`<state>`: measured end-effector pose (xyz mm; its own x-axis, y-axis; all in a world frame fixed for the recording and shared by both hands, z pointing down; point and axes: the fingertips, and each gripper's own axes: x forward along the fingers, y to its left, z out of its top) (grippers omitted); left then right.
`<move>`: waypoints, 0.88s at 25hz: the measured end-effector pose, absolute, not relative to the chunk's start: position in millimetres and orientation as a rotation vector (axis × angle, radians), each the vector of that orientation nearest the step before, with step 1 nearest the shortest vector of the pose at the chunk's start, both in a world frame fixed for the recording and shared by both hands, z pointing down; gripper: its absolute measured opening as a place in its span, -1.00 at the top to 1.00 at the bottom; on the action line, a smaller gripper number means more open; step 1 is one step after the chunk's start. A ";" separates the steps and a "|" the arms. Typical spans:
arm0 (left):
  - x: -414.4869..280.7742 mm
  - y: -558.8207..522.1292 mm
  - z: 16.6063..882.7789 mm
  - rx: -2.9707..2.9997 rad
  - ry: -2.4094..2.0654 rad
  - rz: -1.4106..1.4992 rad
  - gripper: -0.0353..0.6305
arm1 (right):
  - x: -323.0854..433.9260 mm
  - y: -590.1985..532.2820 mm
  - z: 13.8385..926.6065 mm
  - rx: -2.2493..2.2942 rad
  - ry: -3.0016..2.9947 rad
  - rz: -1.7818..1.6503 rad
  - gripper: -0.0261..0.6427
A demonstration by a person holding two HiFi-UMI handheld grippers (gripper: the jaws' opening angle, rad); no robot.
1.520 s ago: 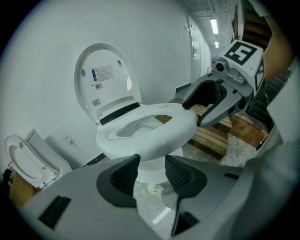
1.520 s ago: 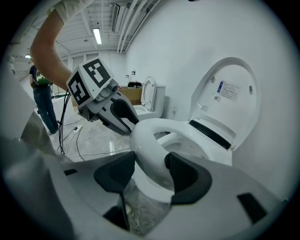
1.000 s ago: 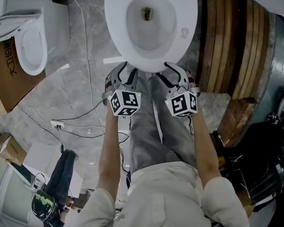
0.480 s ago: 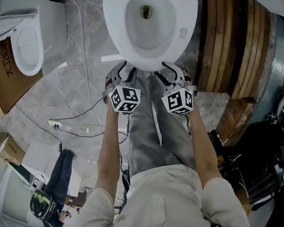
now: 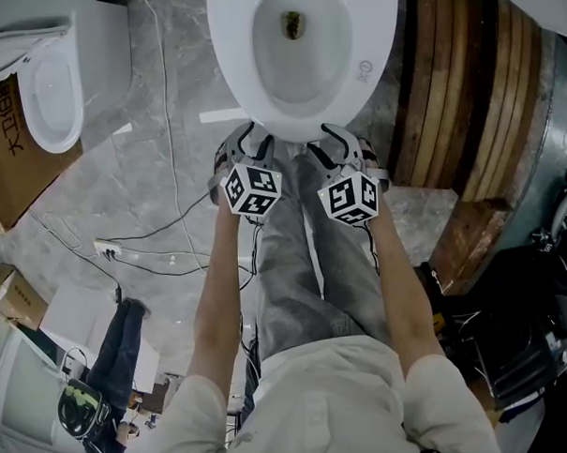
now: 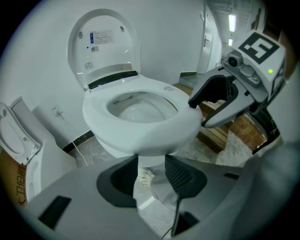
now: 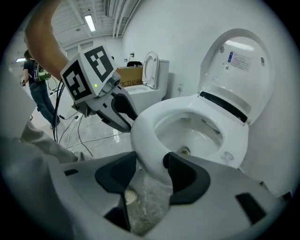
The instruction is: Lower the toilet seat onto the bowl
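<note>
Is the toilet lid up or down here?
Up. In both gripper views the lid stands upright behind the bowl, with its labelled underside facing forward.

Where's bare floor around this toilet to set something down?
Grey floor between the toilet and the cardboard is mostly bare, crossed by one white cable. A smaller patch borders the wooden planks' near end. Crowded: power strip and small box lower left, dark gear lower right.

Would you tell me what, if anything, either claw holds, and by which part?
Nothing seems held: the left claw and right claw both stand open at the front rim of the lowered toilet seat.
</note>
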<state>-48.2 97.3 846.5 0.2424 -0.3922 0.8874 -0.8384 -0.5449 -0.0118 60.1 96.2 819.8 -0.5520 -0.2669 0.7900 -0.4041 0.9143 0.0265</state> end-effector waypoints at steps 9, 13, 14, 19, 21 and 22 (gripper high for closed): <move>-46.7 97.7 876.4 1.995 -1.106 1.249 0.35 | 59.7 95.0 847.0 0.463 -2.160 0.223 0.28; -47.5 97.3 886.5 1.982 -1.096 1.248 0.37 | 58.4 93.7 856.1 0.457 -2.149 0.230 0.29; -47.5 97.5 888.8 1.979 -1.095 1.249 0.38 | 58.2 93.8 858.2 0.454 -2.147 0.231 0.30; -46.2 97.8 899.7 1.962 -1.085 1.242 0.39 | 58.0 92.4 867.9 0.449 -2.130 0.239 0.32; -45.4 98.1 903.1 1.959 -1.081 1.242 0.39 | 57.5 92.2 871.1 0.449 -2.124 0.243 0.33; -45.1 98.2 904.6 1.957 -1.080 1.242 0.39 | 57.4 92.2 872.6 0.449 -2.121 0.244 0.33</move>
<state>-45.1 98.2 904.6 0.2404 -0.3249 0.9147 -0.8607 -0.5071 0.0461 57.4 92.2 872.6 -0.5073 -0.2233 0.8324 -0.4064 0.9137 -0.0026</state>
